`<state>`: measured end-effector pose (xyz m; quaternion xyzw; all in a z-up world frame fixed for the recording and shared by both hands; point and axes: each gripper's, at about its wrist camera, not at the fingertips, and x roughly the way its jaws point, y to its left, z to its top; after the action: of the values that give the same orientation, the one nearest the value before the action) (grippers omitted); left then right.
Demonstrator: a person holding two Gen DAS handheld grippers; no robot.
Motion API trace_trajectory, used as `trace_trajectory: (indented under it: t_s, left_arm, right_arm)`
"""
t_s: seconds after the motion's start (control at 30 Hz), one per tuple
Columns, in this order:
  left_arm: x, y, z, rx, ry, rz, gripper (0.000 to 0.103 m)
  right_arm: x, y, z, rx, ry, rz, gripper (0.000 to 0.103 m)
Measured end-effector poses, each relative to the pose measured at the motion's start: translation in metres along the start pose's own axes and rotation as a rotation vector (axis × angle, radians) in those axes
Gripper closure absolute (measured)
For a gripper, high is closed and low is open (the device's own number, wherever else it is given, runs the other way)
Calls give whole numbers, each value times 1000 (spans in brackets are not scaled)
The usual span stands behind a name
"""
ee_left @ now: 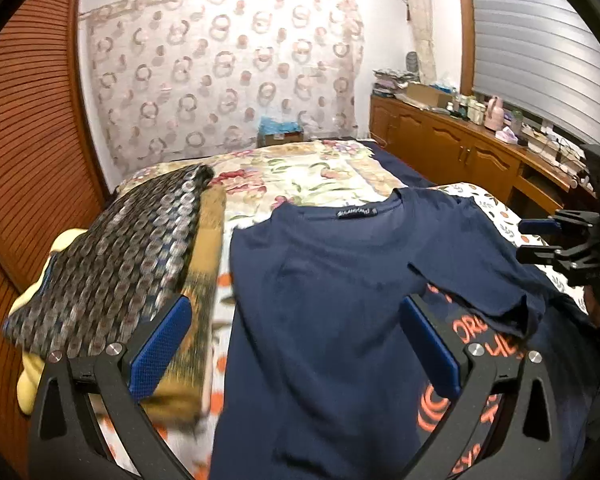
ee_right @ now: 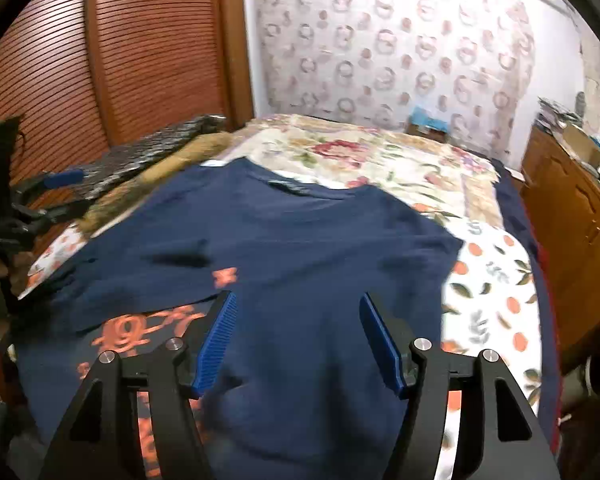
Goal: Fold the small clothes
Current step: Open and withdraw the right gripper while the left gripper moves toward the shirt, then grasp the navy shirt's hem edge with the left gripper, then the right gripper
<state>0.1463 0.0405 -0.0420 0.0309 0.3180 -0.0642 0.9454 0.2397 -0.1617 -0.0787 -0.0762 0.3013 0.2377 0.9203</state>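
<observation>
A navy blue T-shirt [ee_left: 332, 280] lies spread on the bed, collar away from me, one sleeve folded in over orange print [ee_left: 480, 344]. It also shows in the right wrist view [ee_right: 300, 248]. My left gripper [ee_left: 296, 336] is open above the shirt's lower left part, holding nothing. My right gripper [ee_right: 296, 336] is open above the shirt's lower middle, holding nothing. The right gripper also shows at the right edge of the left wrist view [ee_left: 540, 240], and the left gripper at the left edge of the right wrist view [ee_right: 52, 196].
A folded patterned dark cloth [ee_left: 112, 256] lies on a yellow-brown pile [ee_left: 204, 280] at the bed's left. A floral bedspread [ee_left: 300, 176] covers the far bed. A wooden louvred wardrobe [ee_right: 120, 48] stands left, and a wooden cabinet [ee_left: 452, 144] with clutter right.
</observation>
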Motion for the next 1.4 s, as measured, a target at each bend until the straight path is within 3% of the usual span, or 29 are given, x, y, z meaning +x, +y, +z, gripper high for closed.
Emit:
trace_trajectory:
  t_s: [0.2,0.3,0.5,0.7,0.93,1.3,1.33,1.37,1.4]
  left_arm:
    - [40,9,30,-13,78,-22,0]
    - [59,14,40,-29,123,-52,3]
    - [97,24,55,-55,246,-89,38]
    - [132,31,57,-33,358,-13,53]
    - [161,46,55,-32,445,22,54]
    - [177,41,57,24,465,16,56]
    - [178,42,57,23,459,-1,67]
    - [177,43,57,14,456,-32,88]
    - [179,44,59,4,456,-52,97]
  right_arm:
    - [32,-43,7,57,60,-98,37]
    - [46,-60,12,87,76,-98,37]
    - [69,-77,23,98,100,-104,37]
    - [92,-81,30,63,136,-124,37]
    - [93,-84,33,68,136,-102,37]
    - [94,-87,30,75,133,-107,37]
    - [94,-88,30,75,133,-107,37]
    - [94,-87,30,75,133,-105,37]
    - [93,-87,30,75,131,-97,37]
